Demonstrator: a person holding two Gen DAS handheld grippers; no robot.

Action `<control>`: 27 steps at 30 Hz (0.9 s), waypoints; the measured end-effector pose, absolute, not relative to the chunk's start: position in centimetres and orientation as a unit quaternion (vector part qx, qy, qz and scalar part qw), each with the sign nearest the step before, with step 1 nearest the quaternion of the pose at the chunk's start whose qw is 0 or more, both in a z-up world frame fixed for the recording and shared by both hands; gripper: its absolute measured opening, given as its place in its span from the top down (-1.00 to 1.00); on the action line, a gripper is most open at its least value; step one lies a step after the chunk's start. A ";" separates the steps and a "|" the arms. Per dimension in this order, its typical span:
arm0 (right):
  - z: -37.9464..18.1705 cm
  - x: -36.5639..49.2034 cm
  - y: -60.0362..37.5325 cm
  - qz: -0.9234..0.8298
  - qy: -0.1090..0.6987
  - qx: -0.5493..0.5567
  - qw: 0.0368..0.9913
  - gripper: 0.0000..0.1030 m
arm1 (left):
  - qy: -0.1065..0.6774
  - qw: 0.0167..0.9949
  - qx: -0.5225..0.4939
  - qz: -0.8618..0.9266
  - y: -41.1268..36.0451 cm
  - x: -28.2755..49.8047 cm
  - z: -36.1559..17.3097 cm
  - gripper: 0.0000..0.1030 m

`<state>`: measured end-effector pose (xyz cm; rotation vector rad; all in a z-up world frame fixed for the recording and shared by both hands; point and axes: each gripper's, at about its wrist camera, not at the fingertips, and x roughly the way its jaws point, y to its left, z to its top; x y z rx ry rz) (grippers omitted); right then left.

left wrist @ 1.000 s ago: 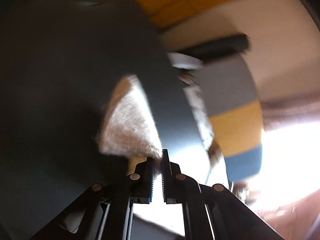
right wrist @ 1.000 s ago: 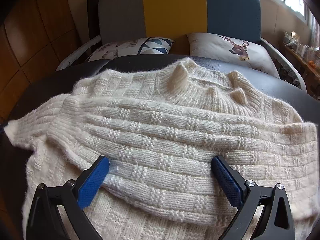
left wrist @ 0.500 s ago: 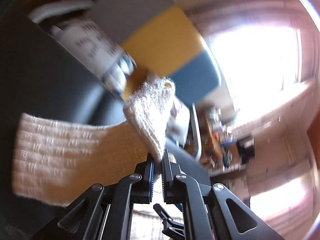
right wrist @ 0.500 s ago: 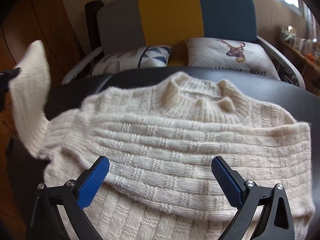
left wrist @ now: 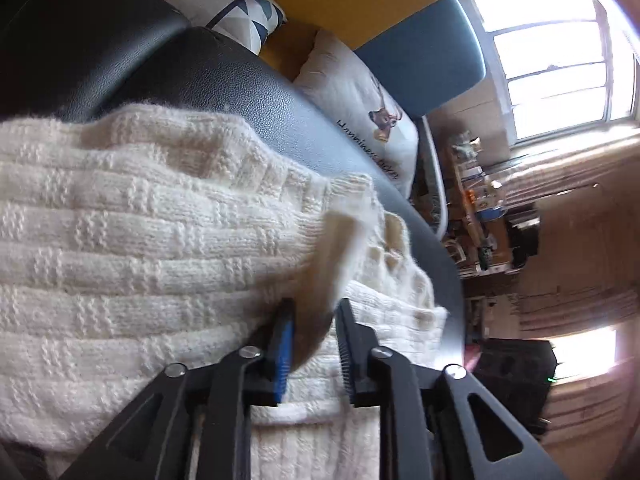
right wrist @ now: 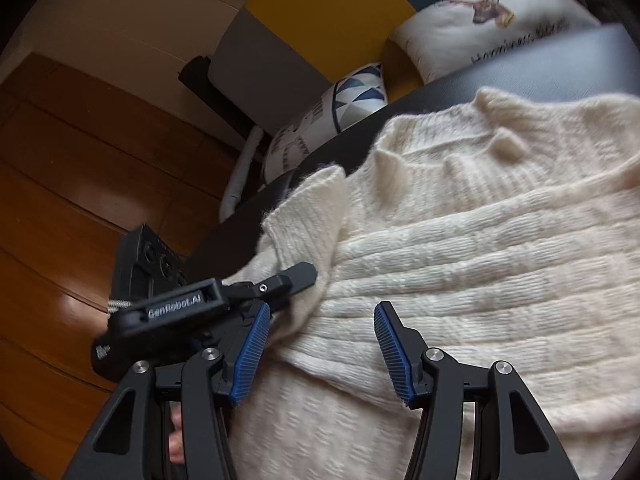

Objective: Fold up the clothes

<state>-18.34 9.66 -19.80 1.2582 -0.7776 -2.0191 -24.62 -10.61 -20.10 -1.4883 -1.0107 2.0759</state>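
My left claw (left wrist: 314, 312) stands part open, its two fingers a narrow gap apart, with the ribbed cuff (left wrist: 340, 248) of the sweater's sleeve lying loosely between them; the cuff is blurred, and I cannot tell whether either pad presses it. From my right wrist view the same left claw (right wrist: 308, 270) shows side-on at the folded sleeve, its tip against the knit.

My right claw (right wrist: 320, 344) is wide open, blue pads well apart, holding nothing; it hovers just over the lower part of the cream sweater (right wrist: 480, 260). Whether the pads touch the wool I cannot say.

The sweater lies spread on the dark leather surface (left wrist: 240, 92), neckline toward the far edge, one sleeve laid across its body. Its hem and right side are cut off by the frame.

Beyond the surface stands a sofa (right wrist: 320, 12) in grey, yellow and blue, with a deer cushion (right wrist: 492, 12) and a triangle-patterned cushion (right wrist: 352, 100) on it. A fingertip of the person's hand (right wrist: 176, 446) peeks from behind my right claw's frame.
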 end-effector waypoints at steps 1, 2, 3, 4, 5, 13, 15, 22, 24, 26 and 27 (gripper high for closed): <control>-20.3 -18.6 9.2 -0.757 -0.310 0.481 0.316 -0.11 | -0.368 0.198 -0.528 0.739 -10.8 -24.2 -19.9 0.59; -20.8 -18.9 8.8 -0.748 -0.325 0.485 0.317 -0.11 | -0.372 0.199 -0.523 0.741 -11.2 -23.7 -19.6 0.59; -21.4 -19.1 8.5 -0.739 -0.342 0.487 0.316 -0.11 | -0.377 0.196 -0.516 0.744 -12.4 -23.7 -19.3 0.58; -21.7 -19.3 8.2 -0.733 -0.357 0.484 0.318 -0.11 | -0.388 0.197 -0.508 0.743 -13.4 -23.0 -18.7 0.58; -22.1 -19.5 7.8 -0.727 -0.371 0.482 0.319 -0.11 | -0.409 0.196 -0.499 0.738 -14.6 -22.3 -18.7 0.57; -22.6 -20.6 3.4 -0.760 -0.310 0.503 0.270 0.85 | -0.543 0.151 -0.417 0.713 -23.3 -14.0 -20.3 0.56; -22.3 -20.4 2.2 -0.779 -0.269 0.505 0.256 0.86 | -0.581 0.138 -0.404 0.693 -24.9 -12.3 -21.7 0.56; -13.9 -20.0 -3.0 -0.844 -0.109 0.448 0.275 0.86 | -0.678 0.157 -0.359 0.622 -25.3 -10.7 -24.1 0.56; -11.5 -20.4 -4.1 -0.851 -0.088 0.433 0.283 0.86 | -0.677 0.166 -0.359 0.620 -24.0 -11.4 -23.7 0.56; -9.1 -20.8 -4.8 -0.858 -0.077 0.419 0.288 0.86 | -0.680 0.166 -0.361 0.616 -22.7 -12.0 -23.6 0.56; -7.8 -20.9 -5.0 -0.861 -0.074 0.411 0.291 0.86 | -0.679 0.160 -0.364 0.618 -22.1 -12.5 -23.6 0.56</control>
